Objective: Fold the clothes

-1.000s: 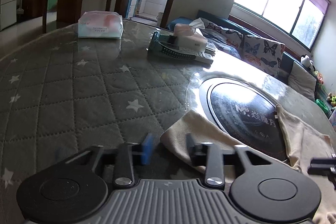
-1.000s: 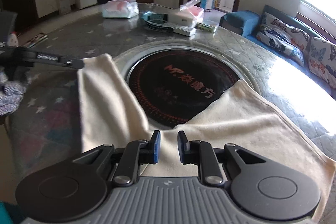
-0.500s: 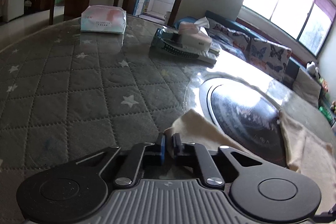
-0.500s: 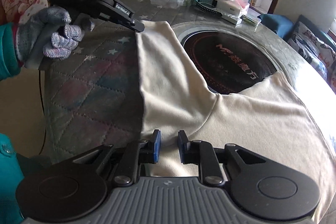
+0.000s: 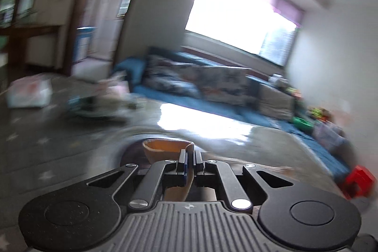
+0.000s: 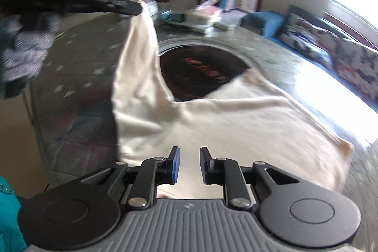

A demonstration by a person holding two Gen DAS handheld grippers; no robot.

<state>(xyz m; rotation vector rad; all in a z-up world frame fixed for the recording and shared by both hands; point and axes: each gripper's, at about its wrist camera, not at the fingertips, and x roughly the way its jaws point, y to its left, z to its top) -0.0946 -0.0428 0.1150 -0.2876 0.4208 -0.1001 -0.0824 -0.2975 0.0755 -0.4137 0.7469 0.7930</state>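
A cream garment (image 6: 212, 124) lies spread on the round table over the dark glass cooktop (image 6: 200, 72). My left gripper (image 5: 190, 155) is shut on the end of one cream sleeve (image 5: 165, 148) and holds it lifted above the table; it shows in the right wrist view (image 6: 132, 7) with the sleeve hanging from its tip. My right gripper (image 6: 189, 157) hovers just above the garment's body, jaws a little apart with nothing between them.
The table has a grey star-quilted cover (image 6: 78, 67). At its far side lie a tissue pack (image 5: 28, 93), a tissue box and small items (image 6: 203, 15). A blue sofa with patterned cushions (image 5: 212, 86) stands beyond. A gloved hand (image 6: 21, 56) holds the left gripper.
My left gripper shut on the sleeve end and lifted it, swinging up and to the right; its view is now blurred. My right gripper stayed open above the garment.
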